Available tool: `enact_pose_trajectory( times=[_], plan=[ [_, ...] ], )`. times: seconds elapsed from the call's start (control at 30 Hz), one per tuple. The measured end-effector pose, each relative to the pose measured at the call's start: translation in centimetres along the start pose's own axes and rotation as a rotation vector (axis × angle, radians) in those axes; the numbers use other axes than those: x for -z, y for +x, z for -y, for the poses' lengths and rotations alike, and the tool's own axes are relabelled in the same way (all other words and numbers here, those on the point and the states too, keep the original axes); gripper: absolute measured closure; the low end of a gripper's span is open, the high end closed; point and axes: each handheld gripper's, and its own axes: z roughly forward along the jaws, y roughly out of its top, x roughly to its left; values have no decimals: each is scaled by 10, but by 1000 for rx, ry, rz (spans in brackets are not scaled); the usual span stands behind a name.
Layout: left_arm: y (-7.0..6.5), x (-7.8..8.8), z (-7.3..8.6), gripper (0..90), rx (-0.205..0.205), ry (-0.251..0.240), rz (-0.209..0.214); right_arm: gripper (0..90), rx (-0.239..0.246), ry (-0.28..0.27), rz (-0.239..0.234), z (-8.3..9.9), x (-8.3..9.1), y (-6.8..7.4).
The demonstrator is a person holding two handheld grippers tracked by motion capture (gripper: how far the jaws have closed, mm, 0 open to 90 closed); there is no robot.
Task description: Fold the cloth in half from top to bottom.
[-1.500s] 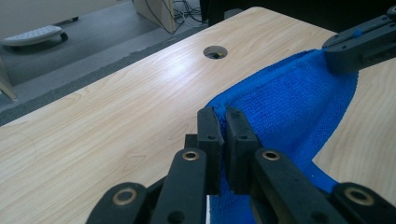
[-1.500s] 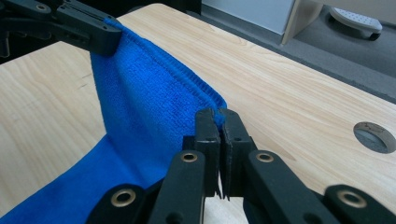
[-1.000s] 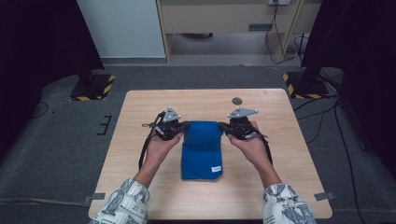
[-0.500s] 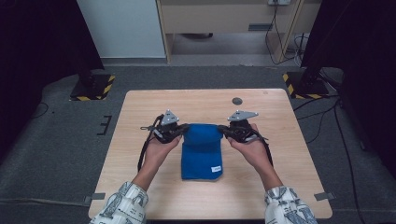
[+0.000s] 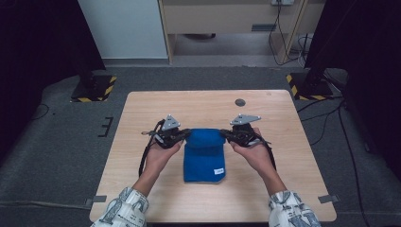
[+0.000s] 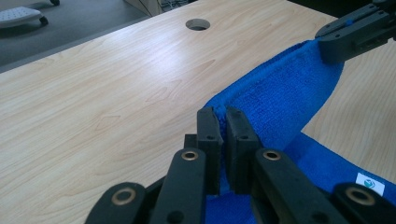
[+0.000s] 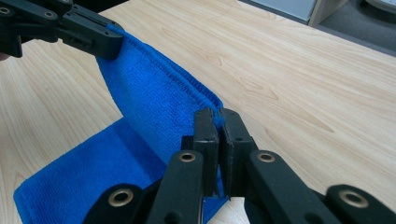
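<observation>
A blue towel [image 5: 204,153] lies in the middle of the wooden table [image 5: 142,118], its far end lifted off the wood. My left gripper [image 5: 185,135] is shut on the far left corner of the towel [image 6: 275,98], the cloth pinched between its pads [image 6: 208,126]. The right gripper [image 5: 224,134] is shut on the far right corner, where the towel [image 7: 154,102] hem sits between its pads [image 7: 231,128]. The held edge stretches between the two grippers. A small white label [image 5: 218,171] shows near the towel's front right corner.
A round cable hole [image 5: 240,102] sits in the table near its far edge. Bare wood surrounds the towel on all sides. Beyond the table are a grey floor, dark stand bases with yellow-black tape [image 5: 94,90] and a cabinet.
Both grippers have come slightly toward the person with the towel's far edge still held between them; the grips are unchanged.
</observation>
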Motion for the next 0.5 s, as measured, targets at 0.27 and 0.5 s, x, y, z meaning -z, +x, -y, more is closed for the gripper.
enact_pose_trajectory(
  times=[0.27, 0.5],
  plan=[
    [0, 0, 5, 855, 9, -2, 4, 867, -6, 2, -10, 4, -1, 2],
    [-1, -1, 9, 854, 22, -1, 8, 865, -5, 4, -17, 9, -1, 3]
  ],
)
